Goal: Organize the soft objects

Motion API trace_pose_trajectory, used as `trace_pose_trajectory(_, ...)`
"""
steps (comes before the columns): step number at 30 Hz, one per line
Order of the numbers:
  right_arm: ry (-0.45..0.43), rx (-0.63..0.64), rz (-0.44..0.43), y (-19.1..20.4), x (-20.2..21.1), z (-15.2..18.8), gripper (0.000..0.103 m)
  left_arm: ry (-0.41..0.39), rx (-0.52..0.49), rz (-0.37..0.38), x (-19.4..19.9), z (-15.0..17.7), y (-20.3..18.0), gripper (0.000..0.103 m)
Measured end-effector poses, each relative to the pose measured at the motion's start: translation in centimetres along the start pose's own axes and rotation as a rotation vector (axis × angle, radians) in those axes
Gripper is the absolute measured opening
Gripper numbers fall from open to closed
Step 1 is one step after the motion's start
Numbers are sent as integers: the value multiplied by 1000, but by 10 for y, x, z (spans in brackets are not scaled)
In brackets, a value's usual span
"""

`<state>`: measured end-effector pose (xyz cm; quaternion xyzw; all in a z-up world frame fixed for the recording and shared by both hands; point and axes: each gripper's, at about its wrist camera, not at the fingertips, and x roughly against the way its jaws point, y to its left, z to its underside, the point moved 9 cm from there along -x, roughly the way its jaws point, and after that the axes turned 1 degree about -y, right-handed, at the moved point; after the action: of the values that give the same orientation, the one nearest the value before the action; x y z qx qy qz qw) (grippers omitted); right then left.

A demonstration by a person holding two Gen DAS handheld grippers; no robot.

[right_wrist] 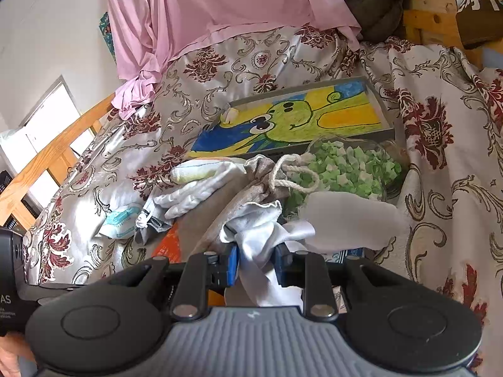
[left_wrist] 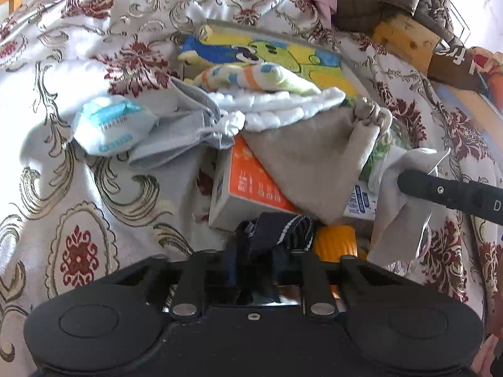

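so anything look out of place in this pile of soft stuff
Yes. An orange and white carton lies tilted in the middle of the heap, half buried under the beige drawstring bag, and a framed cartoon picture lies behind it. Both look rigid, odd among socks and cloths.

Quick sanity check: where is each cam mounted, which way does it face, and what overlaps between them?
Left wrist: on the left gripper, angled down at the bed pile; jaws closed on a dark striped fabric; the right gripper's finger enters from the right.
Right wrist: on the right gripper, angled down, jaws clamping white cloth; left gripper's body at left edge.
Shared: cartoon picture, beige drawstring bag.
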<state>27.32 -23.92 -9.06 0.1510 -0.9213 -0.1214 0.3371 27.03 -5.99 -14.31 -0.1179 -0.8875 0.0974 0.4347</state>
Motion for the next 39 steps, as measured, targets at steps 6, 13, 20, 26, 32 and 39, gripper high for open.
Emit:
trace_pose_trajectory(6,-34,18,-32,7,5,-4,25,-88,-38,2,16,-8,-6,5)
trace_pose_trajectory(13,-110,-3,-68,8,19,-17,25,-226,-42,82,56,-25,-20,4)
trace_pose_trajectory(20,-206,-27,-79,0,23,-50,25,-241,16,140,77,-57,-25,4)
trace_pose_trajectory(26,-312,-52,-114,-10,-6,-116,25,-304,35,167,89,-115,-32,5)
trace_pose_trajectory(32,-321,-146,-101,-42,-65,-160,25,-382,33,163,65,-193,-45,5)
trace_pose_trajectory(39,-275,-226,-36,-87,-116,-174,25,-324,41,118,-29,-244,-56,5)
